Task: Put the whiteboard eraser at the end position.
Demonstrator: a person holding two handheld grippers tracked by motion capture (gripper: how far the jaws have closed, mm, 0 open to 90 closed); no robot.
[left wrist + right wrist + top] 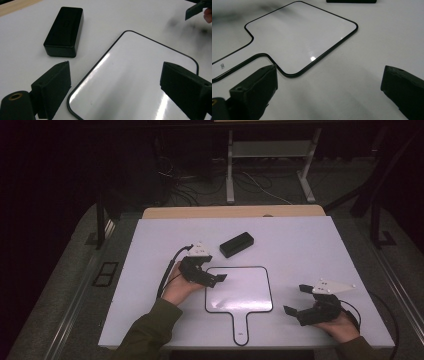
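Near the middle of the high view, the left gripper (pixel 214 279) hovers at the paddle-shaped whiteboard (pixel 239 290), its fingers wide and empty; the right gripper (pixel 296 301) waits open at lower right. Along the left gripper view, the eraser (pixel 64 31) lies upper left, apart from the whiteboard; grasping it seems next. Across the right gripper view, open fingers (pixel 254 87) hold nothing.

Dim lab: white table (pixel 300 245), floor cables (pixel 200 185), metal stand (pixel 270 150)

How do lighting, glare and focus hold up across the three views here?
High view: the table is bright, the room behind nearly black, the picture soft. Left gripper view: streaky glare on the paddle-shaped whiteboard, the black eraser block sharp, the near jaws slightly soft, smudgy shadows at top right. Right gripper view: a small glare spot near the board's edge, blurred near jaws, soft shadow at upper left.
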